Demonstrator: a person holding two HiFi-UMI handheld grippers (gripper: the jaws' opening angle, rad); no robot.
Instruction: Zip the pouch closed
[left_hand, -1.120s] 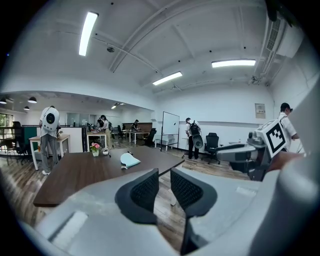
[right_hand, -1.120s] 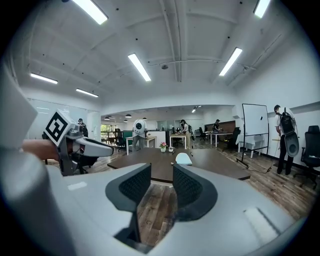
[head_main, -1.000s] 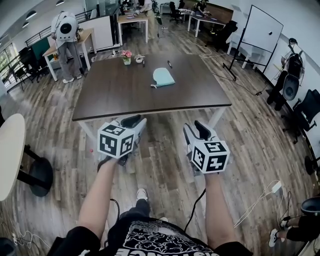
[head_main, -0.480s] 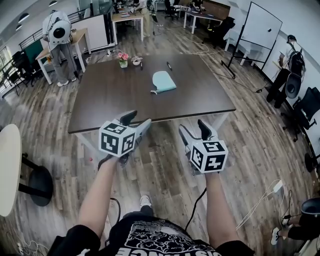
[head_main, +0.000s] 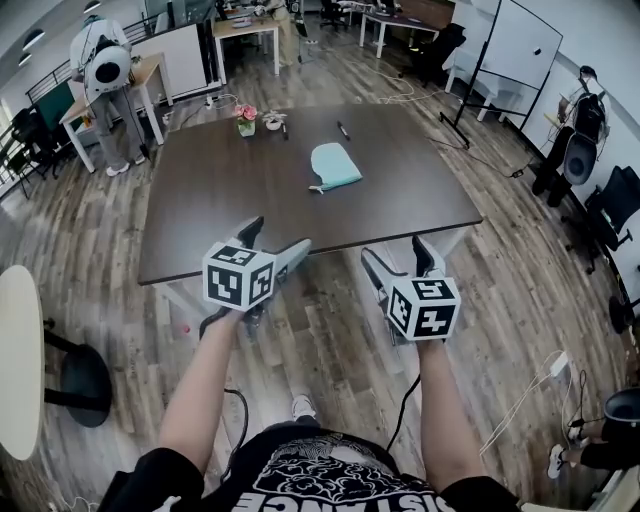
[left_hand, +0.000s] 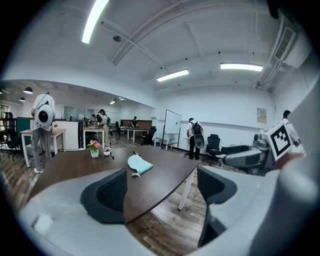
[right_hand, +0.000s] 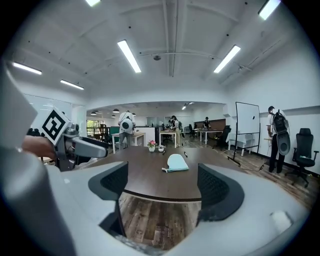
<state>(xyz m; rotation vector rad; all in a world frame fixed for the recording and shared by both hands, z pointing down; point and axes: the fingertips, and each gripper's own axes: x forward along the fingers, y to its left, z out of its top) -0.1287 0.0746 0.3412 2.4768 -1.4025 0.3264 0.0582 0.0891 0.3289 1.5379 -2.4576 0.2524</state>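
Here, the left gripper (head_main: 279, 237) and right gripper (head_main: 394, 250) face the pouch (head_main: 334, 165), both empty.
The pouch lies flat at the upper middle of the head view on the dark table (head_main: 230, 210), well apart from both tools. Both sets of jaws have just been opening and stand wide with nothing between them, probably so one can pin the fabric while the other takes the zipper pull.
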